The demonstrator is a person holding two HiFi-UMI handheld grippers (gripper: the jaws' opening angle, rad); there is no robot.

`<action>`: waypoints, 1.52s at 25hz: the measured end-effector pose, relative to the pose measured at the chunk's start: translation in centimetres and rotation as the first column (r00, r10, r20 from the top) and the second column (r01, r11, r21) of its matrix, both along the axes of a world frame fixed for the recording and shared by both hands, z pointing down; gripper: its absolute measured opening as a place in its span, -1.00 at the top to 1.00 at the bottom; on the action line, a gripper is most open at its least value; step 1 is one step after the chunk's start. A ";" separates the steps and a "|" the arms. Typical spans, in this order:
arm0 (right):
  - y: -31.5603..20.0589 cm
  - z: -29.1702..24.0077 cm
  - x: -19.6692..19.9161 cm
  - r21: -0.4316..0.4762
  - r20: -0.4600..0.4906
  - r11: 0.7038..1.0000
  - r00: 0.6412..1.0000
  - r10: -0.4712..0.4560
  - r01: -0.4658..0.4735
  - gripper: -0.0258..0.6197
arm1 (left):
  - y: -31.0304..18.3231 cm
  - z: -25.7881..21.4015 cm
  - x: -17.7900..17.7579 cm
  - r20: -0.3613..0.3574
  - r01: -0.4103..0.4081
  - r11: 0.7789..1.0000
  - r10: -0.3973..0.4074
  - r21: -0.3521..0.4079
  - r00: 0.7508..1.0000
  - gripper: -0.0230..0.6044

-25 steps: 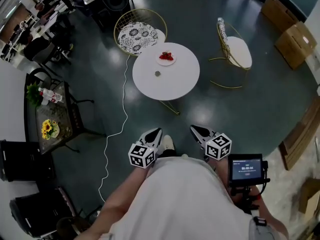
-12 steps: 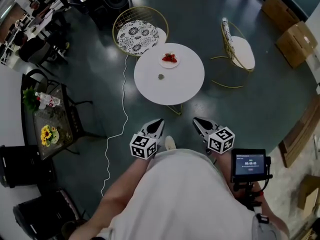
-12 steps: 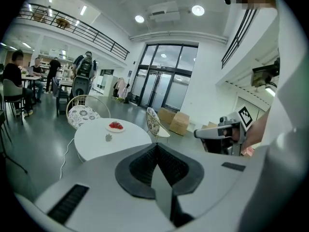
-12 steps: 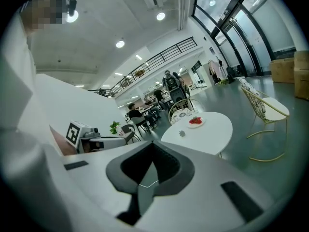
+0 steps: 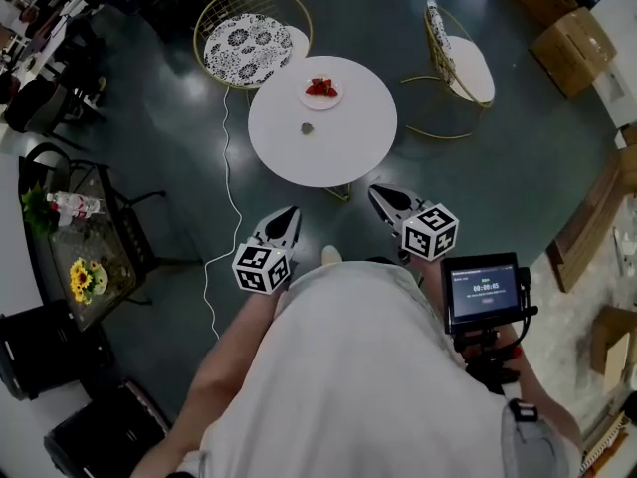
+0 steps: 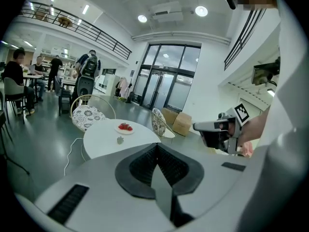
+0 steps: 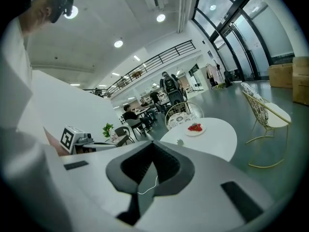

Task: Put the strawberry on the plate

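A round white table (image 5: 338,147) stands ahead on the dark floor. At its far side lies a white plate (image 5: 310,98) bearing red strawberries (image 5: 321,88). A small grey-green thing (image 5: 307,127) lies alone nearer the table's middle. My left gripper (image 5: 289,212) and right gripper (image 5: 376,192) are held low over the floor, short of the table's near edge, both shut and empty. The left gripper view has the plate (image 6: 124,128) far beyond its closed tips (image 6: 157,145). The right gripper view has the same plate (image 7: 195,128) past its closed tips (image 7: 152,142).
A gold wire chair with a patterned cushion (image 5: 249,38) stands behind the table, and a white-seated chair (image 5: 466,68) to its right. A white cable (image 5: 224,197) runs across the floor at left. A dark side table with flowers (image 5: 80,257) is at left. Cardboard boxes (image 5: 572,38) sit far right.
The person has stepped closer to the table, which now sits lower-left in the head view. Both grippers have come forward to near its edge, still shut.
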State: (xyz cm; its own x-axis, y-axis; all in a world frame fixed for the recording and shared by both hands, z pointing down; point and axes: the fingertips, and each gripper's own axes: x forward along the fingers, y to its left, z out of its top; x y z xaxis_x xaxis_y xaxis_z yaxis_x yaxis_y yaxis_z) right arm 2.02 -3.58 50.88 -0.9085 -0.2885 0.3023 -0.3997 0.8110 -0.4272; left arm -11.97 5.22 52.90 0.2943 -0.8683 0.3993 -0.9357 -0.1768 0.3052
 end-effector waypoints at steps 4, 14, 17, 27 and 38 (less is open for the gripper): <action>-0.7 0.1 -2.4 0.009 -0.004 1.000 1.000 0.000 0.000 0.90 | -0.1 0.3 -2.3 -0.003 0.004 1.000 -0.004 0.005 1.000 0.91; -0.5 0.5 -3.5 -0.004 -0.025 1.000 1.000 -0.010 0.010 0.90 | -0.6 0.5 -3.1 -0.010 -0.003 1.000 0.003 0.000 1.000 0.91; -1.0 0.7 -4.1 -0.008 -0.028 1.000 1.000 -0.014 0.014 0.90 | -1.0 0.4 -3.8 -0.010 0.000 1.000 0.000 -0.002 1.000 0.91; -5.3 2.0 -6.2 -0.029 -0.002 0.999 0.999 -0.033 0.033 0.90 | -5.4 2.2 -5.4 0.000 0.017 0.999 -0.017 -0.032 1.000 0.90; -6.9 2.5 -7.4 -0.069 -0.036 0.996 0.998 -0.051 0.048 0.90 | -7.7 1.6 -6.1 0.000 0.004 0.998 -0.004 -0.065 1.000 0.90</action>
State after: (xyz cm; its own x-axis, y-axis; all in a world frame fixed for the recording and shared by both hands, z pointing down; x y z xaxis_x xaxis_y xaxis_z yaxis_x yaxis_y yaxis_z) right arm -5.38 -10.49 53.33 -0.9089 -0.2209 0.3538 -0.3764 0.7997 -0.4678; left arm -18.10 -2.48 54.47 0.2912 -0.8414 0.4552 -0.9363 -0.1528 0.3163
